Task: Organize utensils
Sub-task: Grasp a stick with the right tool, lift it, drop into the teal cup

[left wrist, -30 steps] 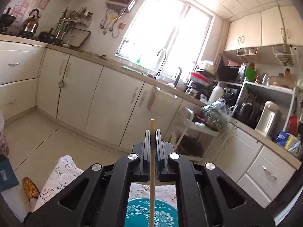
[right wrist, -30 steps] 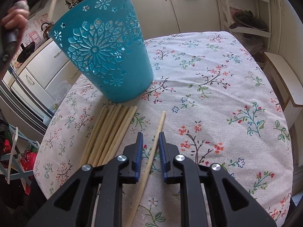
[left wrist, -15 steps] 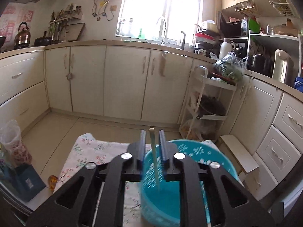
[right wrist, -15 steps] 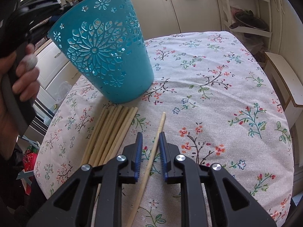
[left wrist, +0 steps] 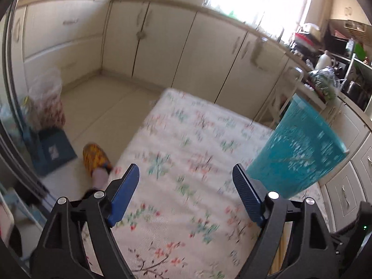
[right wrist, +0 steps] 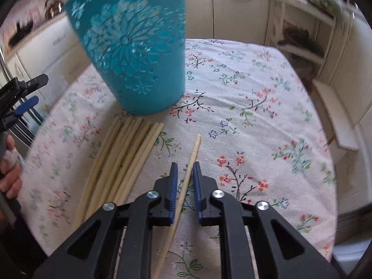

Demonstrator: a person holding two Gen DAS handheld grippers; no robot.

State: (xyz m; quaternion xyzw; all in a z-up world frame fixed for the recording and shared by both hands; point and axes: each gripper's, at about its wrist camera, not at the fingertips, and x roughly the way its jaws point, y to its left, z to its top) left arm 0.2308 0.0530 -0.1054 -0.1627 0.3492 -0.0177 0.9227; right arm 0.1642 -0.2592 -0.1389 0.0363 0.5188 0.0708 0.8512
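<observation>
A teal cut-out basket (right wrist: 134, 53) stands upright on the floral tablecloth (right wrist: 255, 107); the left wrist view has it at the right (left wrist: 297, 153). Just in front of the basket lies a bundle of several pale chopsticks (right wrist: 121, 162). A single chopstick (right wrist: 194, 148) lies apart from the bundle, between the jaws of my right gripper (right wrist: 185, 165). Those jaws are closing, with a little gap still showing beside the stick. My left gripper (left wrist: 185, 172) hangs over the cloth left of the basket, its jaws opening wide and empty. It also shows at the edge of the right wrist view (right wrist: 32, 91).
The table's edge falls to a tiled floor with a yellow slipper (left wrist: 96, 160) and a blue box (left wrist: 53, 153). Cream cabinets (left wrist: 162, 46) line the walls. A white shelf rack (right wrist: 302, 34) and a low white bench (right wrist: 334, 116) stand off the table's right side.
The left gripper let its chopstick drop into the basket, opened wide, and swung down to the left of it. The right jaws narrowed around the single chopstick.
</observation>
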